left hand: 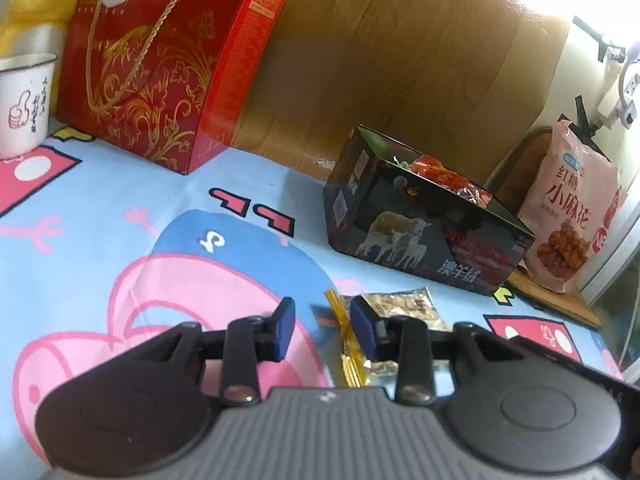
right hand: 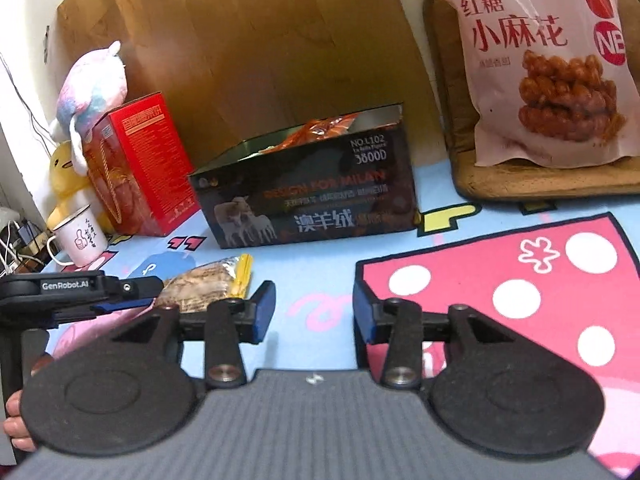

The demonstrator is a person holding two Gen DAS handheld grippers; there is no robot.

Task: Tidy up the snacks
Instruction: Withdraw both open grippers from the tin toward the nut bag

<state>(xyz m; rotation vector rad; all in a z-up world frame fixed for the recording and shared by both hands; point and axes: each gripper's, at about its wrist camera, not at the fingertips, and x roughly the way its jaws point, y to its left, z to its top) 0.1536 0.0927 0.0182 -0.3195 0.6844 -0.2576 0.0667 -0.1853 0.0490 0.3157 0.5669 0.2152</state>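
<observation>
A small clear snack packet (left hand: 404, 306) with a yellow sealed edge lies on the cartoon cloth; it also shows in the right wrist view (right hand: 208, 284). My left gripper (left hand: 322, 326) is open, low over the cloth, its right finger over the packet's left part and the yellow edge between the fingers. It shows from the side in the right wrist view (right hand: 120, 300). A black open-topped box (left hand: 420, 228) holding orange snack packs (left hand: 440, 172) stands beyond; the right wrist view shows the box too (right hand: 312, 192). My right gripper (right hand: 314, 314) is open and empty above the cloth.
A tall red gift box (left hand: 168, 64) and a white enamel mug (left hand: 24, 104) stand at the back left with plush toys (right hand: 92, 88). A pink bag of twisted dough snacks (right hand: 540, 64) leans on a brown cushion (right hand: 448, 92) at the right. A wooden board backs the scene.
</observation>
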